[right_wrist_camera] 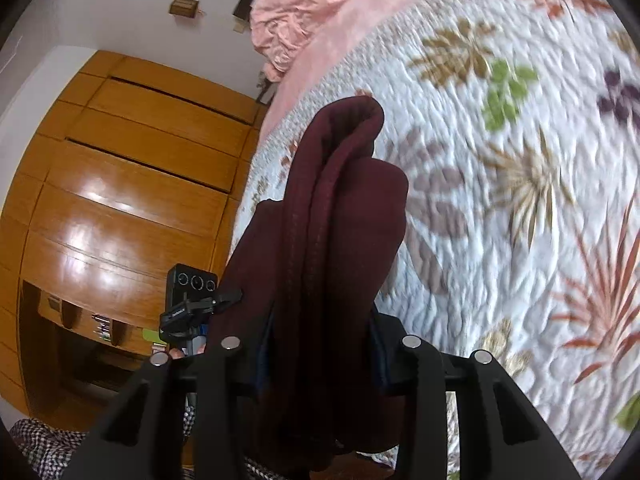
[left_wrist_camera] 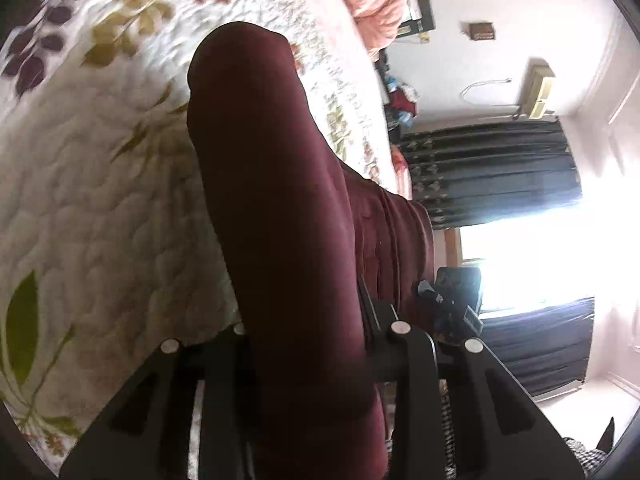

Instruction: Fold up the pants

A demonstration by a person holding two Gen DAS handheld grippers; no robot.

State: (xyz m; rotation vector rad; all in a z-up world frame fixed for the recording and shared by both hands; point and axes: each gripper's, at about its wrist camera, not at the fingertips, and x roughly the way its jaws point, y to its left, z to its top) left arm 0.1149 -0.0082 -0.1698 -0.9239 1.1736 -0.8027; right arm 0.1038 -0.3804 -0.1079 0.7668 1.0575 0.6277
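Dark maroon pants (left_wrist_camera: 276, 208) hang over a bed with a white floral quilt (left_wrist_camera: 100, 160). My left gripper (left_wrist_camera: 304, 344) is shut on the pants, and the cloth runs forward from between its black fingers and hides the tips. In the right wrist view the pants (right_wrist_camera: 332, 216) show as several bunched layers with a seam. My right gripper (right_wrist_camera: 320, 344) is shut on that bundle, lifted above the quilt (right_wrist_camera: 500, 200). The other gripper shows at the left of this view (right_wrist_camera: 192, 304) and at the right of the left wrist view (left_wrist_camera: 452, 304).
A pink blanket (right_wrist_camera: 296, 8) lies at the head of the bed. A wooden wardrobe (right_wrist_camera: 112, 192) stands beside the bed. Dark curtains (left_wrist_camera: 492, 168) and a bright window (left_wrist_camera: 560, 248) are on the other side. Checkered cloth (right_wrist_camera: 44, 444) is at the lower edge.
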